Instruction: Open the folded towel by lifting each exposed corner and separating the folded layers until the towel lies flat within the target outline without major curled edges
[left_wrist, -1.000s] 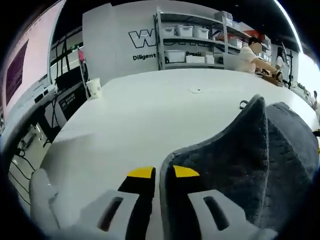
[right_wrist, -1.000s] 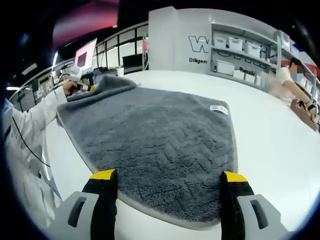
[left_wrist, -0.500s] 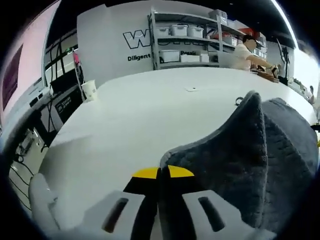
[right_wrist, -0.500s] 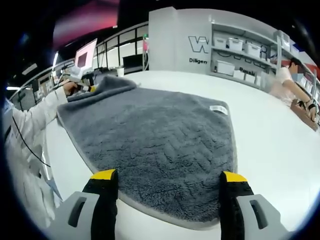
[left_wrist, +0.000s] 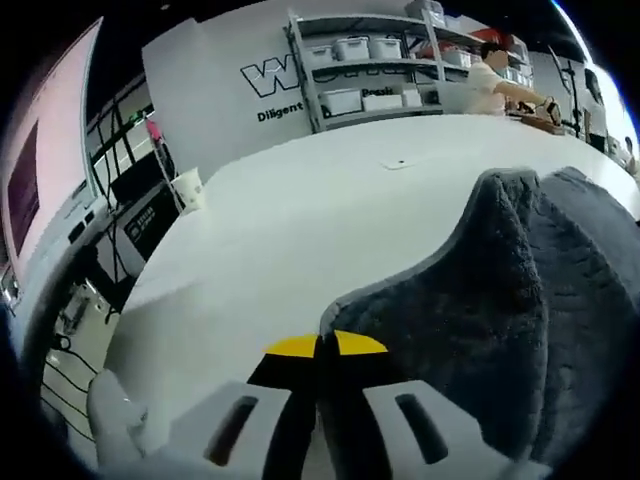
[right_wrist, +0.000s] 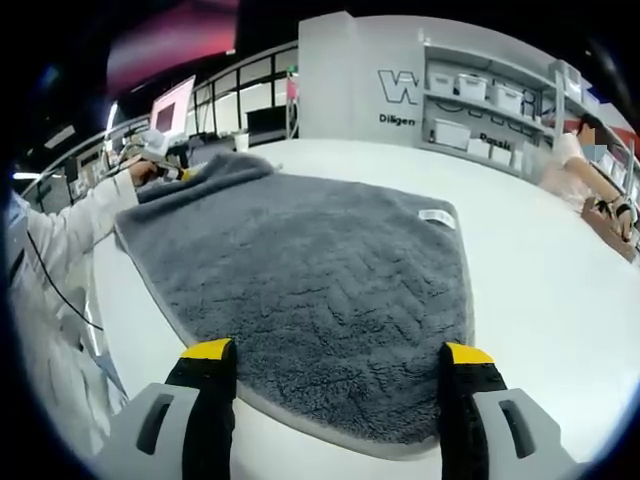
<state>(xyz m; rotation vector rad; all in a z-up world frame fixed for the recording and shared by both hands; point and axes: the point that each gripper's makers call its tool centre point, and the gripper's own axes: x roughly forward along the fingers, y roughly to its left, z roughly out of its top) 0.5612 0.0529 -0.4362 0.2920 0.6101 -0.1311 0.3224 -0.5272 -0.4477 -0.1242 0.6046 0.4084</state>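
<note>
Our left hand-held gripper (left_wrist: 320, 345) has its yellow-tipped jaws pinching a raised corner of the fluffy grey towel (left_wrist: 480, 300). Our right hand-held gripper (right_wrist: 340, 360) is spread wide, a jaw at either side of the towel's near edge. The towel lies on the white bench (right_wrist: 560, 270), small white label (right_wrist: 437, 217) near its far edge.

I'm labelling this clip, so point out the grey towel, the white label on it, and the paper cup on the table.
grey towel (right_wrist: 320, 290), right gripper view, middle of its flat top layer.
white label (right_wrist: 437, 216), right gripper view, centre of the tag near the towel's far corner.
paper cup (left_wrist: 188, 187), left gripper view, its side wall.
</note>
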